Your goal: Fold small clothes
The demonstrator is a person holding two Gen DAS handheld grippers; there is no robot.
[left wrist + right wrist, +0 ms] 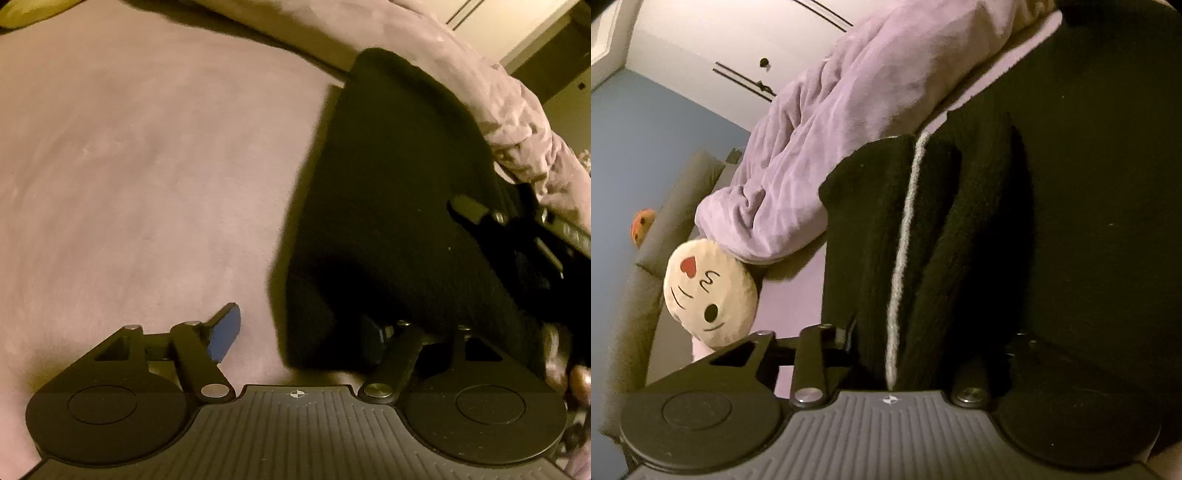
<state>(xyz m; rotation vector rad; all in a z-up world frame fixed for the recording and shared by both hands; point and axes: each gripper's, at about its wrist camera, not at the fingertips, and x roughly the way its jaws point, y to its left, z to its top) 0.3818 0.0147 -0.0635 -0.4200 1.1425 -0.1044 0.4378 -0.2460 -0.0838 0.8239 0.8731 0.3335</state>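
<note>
A black knit garment (388, 206) lies on the pink bed sheet (129, 166), right of centre in the left wrist view. My left gripper (299, 339) is open: its blue-padded left finger (223, 334) lies on the sheet, and the garment's near corner drapes over the right finger. The right gripper (517, 229) shows at the garment's far right edge. In the right wrist view the garment (960, 221), with a thin grey stripe (903, 240), fills the space between the fingers of my right gripper (912, 354). Its fingertips are hidden in the fabric.
A crumpled lilac blanket (849, 122) lies along the bed's far side. A round cream cat-face cushion (709, 291) sits left of the garment. A white wardrobe (738, 44) and a blue wall stand behind. A grey bolster (665, 229) runs along the bed edge.
</note>
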